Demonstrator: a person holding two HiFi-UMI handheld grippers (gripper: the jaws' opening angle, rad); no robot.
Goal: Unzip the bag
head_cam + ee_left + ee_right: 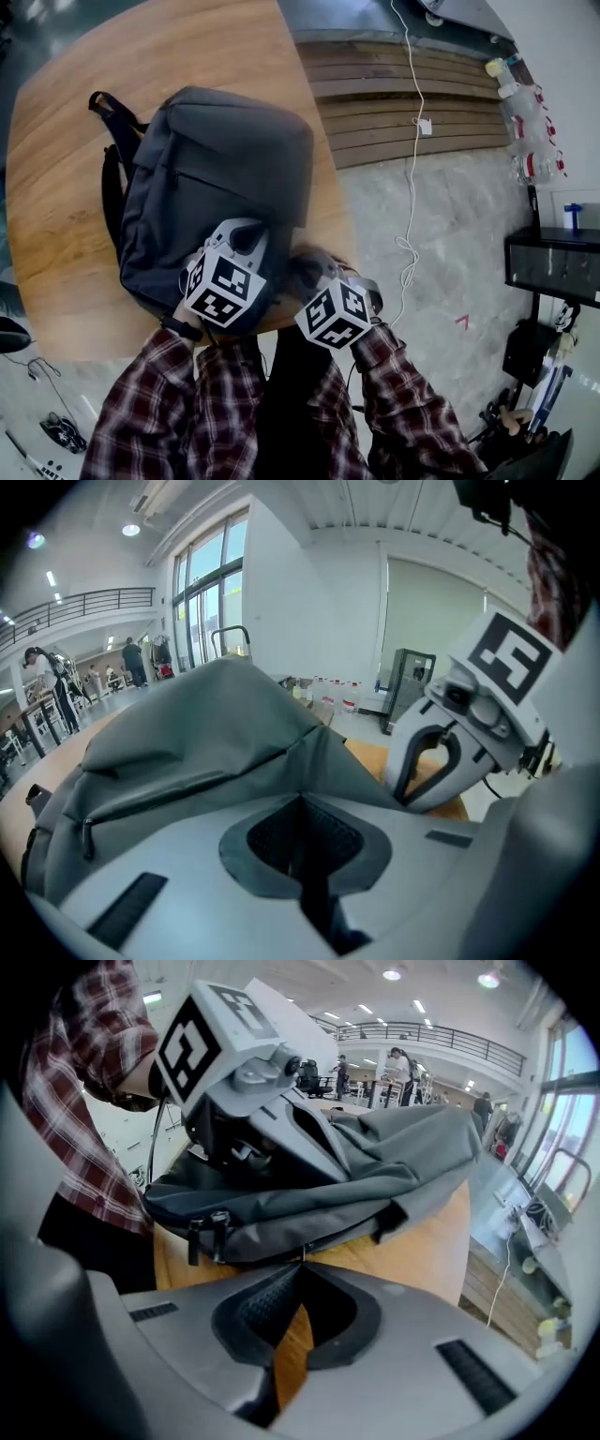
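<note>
Left gripper [300, 803] is pressing its jaw tips together right at a fold of the grey backpack [216, 159], and it appears to be pinching the fabric at the end nearest the person. Right gripper [302, 1274] is sitting just beside it at the table's near edge. Its tips are closing to a narrow point on a slim pale tab [302, 1254] that is hanging from the bag's lower seam, and wood is showing through the hollow behind the tips.

A round wooden table [66, 216] is carrying the backpack, which is lying flat with its front panel facing up and its near end reaching the table's edge. The fabric is plain matte grey, sagging into soft creases, with a straight pocket seam running across the front. Black shoulder straps [112, 187] are trailing out along its left side, touching the wood. On the near end, two black zipper pulls [206, 1227] are hanging side by side, and the zip beside them is lying closed.
</note>
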